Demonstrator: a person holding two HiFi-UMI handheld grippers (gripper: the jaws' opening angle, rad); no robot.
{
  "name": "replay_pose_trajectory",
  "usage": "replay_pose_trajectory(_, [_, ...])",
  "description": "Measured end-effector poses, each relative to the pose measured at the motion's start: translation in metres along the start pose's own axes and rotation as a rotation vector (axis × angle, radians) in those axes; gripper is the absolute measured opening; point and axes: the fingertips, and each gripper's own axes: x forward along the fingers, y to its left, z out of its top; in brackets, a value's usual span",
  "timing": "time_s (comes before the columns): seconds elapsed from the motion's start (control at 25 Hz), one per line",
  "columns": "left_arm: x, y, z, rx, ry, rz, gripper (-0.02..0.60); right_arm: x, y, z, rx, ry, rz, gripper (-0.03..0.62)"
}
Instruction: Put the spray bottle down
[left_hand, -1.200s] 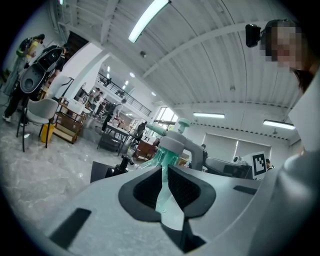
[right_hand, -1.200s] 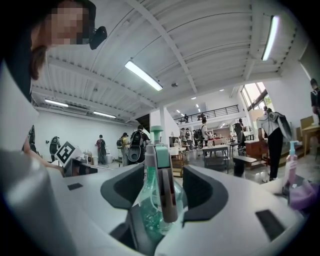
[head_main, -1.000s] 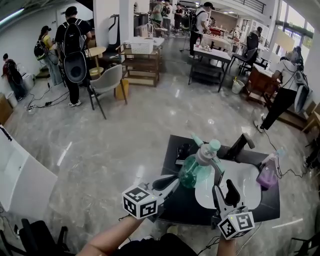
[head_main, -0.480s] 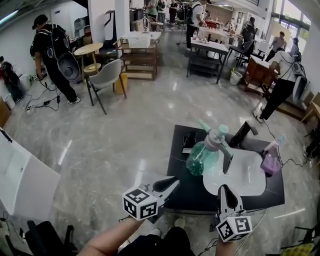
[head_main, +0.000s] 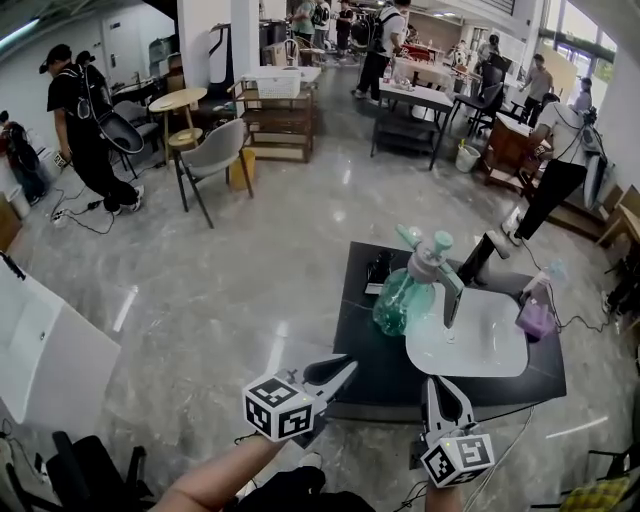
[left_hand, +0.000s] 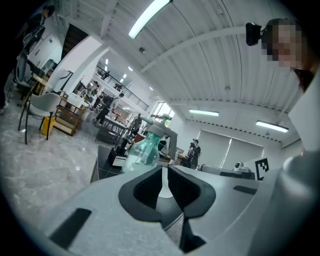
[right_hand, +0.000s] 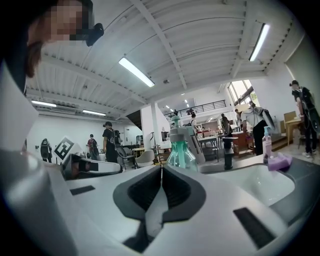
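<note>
A green see-through spray bottle (head_main: 403, 300) with a grey-and-green trigger head stands upright on the black table (head_main: 362, 345), just left of the white basin (head_main: 480, 345). Nothing holds it. My left gripper (head_main: 350, 364) is shut and empty at the table's near left corner, short of the bottle. My right gripper (head_main: 433, 383) is at the near edge below the basin; its jaws have just been closing, and they now meet with nothing between them. The bottle (left_hand: 142, 152) shows ahead of the shut left gripper (left_hand: 164, 168). In the right gripper view the bottle (right_hand: 181, 152) stands beyond the right gripper (right_hand: 161, 168).
A black tap (head_main: 478, 262) and a purple bottle (head_main: 535, 318) stand by the basin. A small black item (head_main: 378, 272) lies at the table's far left. Behind are a grey chair (head_main: 215, 158), wooden shelves (head_main: 280, 125) and several people on a shiny floor.
Both grippers have drawn back toward me from the bottle. The right jaws, apart a second ago, have come together. The bottle stays standing on the table.
</note>
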Motion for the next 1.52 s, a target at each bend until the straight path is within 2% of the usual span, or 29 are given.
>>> replay_pose_trajectory(0.16, [-0.012,-0.027,-0.005,-0.047,-0.027,0.018,0.034,-0.027,0.004,0.002,0.017,-0.001,0.003,0.011])
replay_pose_trajectory(0.44, [-0.017,-0.091,-0.038,-0.062,0.009,-0.024,0.034,-0.093,0.000,-0.017,0.066,0.021,-0.025,0.011])
replay_pose_trajectory(0.6, [-0.029,-0.124,-0.053,-0.039,0.027,-0.040,0.034,-0.127,-0.001,-0.025,0.100,0.029,-0.041,0.011])
replay_pose_trajectory(1.52, [-0.108,-0.201,-0.097,-0.002,-0.013,0.005,0.034,-0.228,0.048,-0.052,0.093,0.053,0.008,0.011])
